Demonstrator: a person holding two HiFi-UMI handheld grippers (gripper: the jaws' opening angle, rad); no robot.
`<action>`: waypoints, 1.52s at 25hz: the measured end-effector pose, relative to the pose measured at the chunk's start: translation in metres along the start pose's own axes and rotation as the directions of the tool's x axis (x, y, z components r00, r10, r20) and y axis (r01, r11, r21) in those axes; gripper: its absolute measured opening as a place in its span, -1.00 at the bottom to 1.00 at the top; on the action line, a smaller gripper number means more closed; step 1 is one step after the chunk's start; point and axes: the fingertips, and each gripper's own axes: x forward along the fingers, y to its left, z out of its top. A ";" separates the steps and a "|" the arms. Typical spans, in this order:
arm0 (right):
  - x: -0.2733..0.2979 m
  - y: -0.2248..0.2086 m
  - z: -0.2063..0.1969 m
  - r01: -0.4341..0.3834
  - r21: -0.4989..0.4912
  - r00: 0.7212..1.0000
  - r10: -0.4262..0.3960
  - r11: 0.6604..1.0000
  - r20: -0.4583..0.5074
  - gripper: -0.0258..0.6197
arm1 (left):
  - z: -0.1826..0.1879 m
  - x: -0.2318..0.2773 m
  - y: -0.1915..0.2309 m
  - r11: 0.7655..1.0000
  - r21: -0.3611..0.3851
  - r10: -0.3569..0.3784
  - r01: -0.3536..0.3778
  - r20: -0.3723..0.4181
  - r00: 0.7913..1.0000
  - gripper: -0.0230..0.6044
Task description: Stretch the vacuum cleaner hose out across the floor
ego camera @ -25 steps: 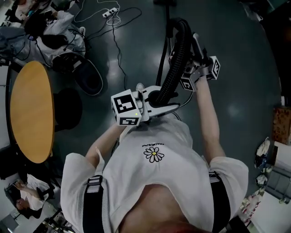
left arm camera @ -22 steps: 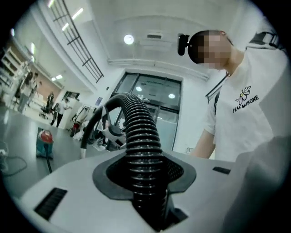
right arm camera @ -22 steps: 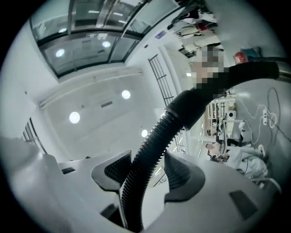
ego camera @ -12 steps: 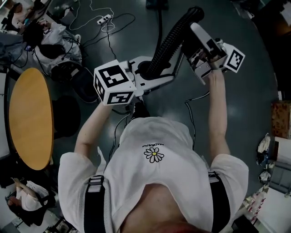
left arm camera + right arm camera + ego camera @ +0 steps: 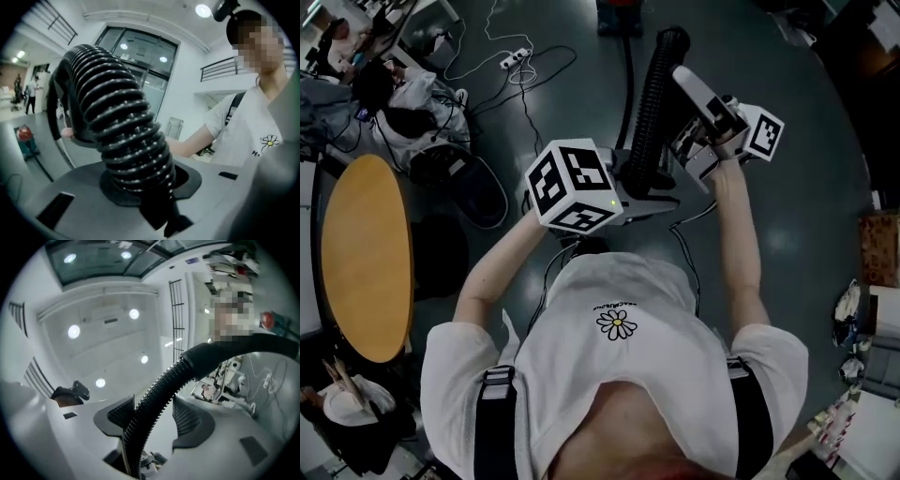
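1. Dark floor [image 5: 806, 206] lies below; hose [image 5: 654, 112] is held up above it, between both hands.
2. Left gripper [image 5: 140, 187] and right gripper [image 5: 147, 420] each pinch hose.
3. Hold firmly, draw grippers apart, lower hose flat.

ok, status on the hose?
Left gripper shut on hose. Right gripper shut on it too. Hose held up off the floor, not laid out. Power strip on floor ahead.

Head view is looking steeply down; both gripper views are looking along the hose [image 5: 654, 103] from close.
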 end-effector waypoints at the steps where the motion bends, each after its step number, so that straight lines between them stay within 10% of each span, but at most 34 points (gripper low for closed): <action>1: -0.005 -0.010 -0.003 0.009 0.074 1.000 -0.010 0.997 0.013 -0.16 | -0.002 0.002 -0.007 0.998 -0.035 -0.060 0.061 0.009 0.998 -0.55; 6: -0.013 -0.035 -0.027 0.130 0.212 0.988 -0.108 0.969 -0.113 -0.16 | -0.015 0.011 -0.027 0.976 -0.064 -0.202 0.206 0.065 0.977 -0.55; 11: -0.013 -0.046 -0.068 0.277 0.180 0.913 -0.200 0.944 -0.357 -0.15 | -0.028 0.025 -0.048 0.934 -0.095 -0.326 0.343 0.157 0.932 -0.55; 19: -0.021 -0.049 -0.108 0.282 0.008 0.870 -0.252 0.959 -0.424 -0.15 | -0.077 0.033 -0.039 0.971 -0.099 -0.196 0.216 0.177 0.965 -0.55; 27: -0.045 -0.050 -0.123 0.237 0.040 0.894 -0.201 0.971 -0.401 -0.15 | -0.100 0.049 -0.047 0.972 -0.108 -0.197 0.211 0.129 0.972 -0.55; 38: -0.051 -0.019 -0.119 0.188 -0.158 0.865 -0.239 0.969 -0.440 -0.15 | -0.099 0.055 -0.056 0.978 -0.031 -0.201 0.206 0.123 0.972 -0.55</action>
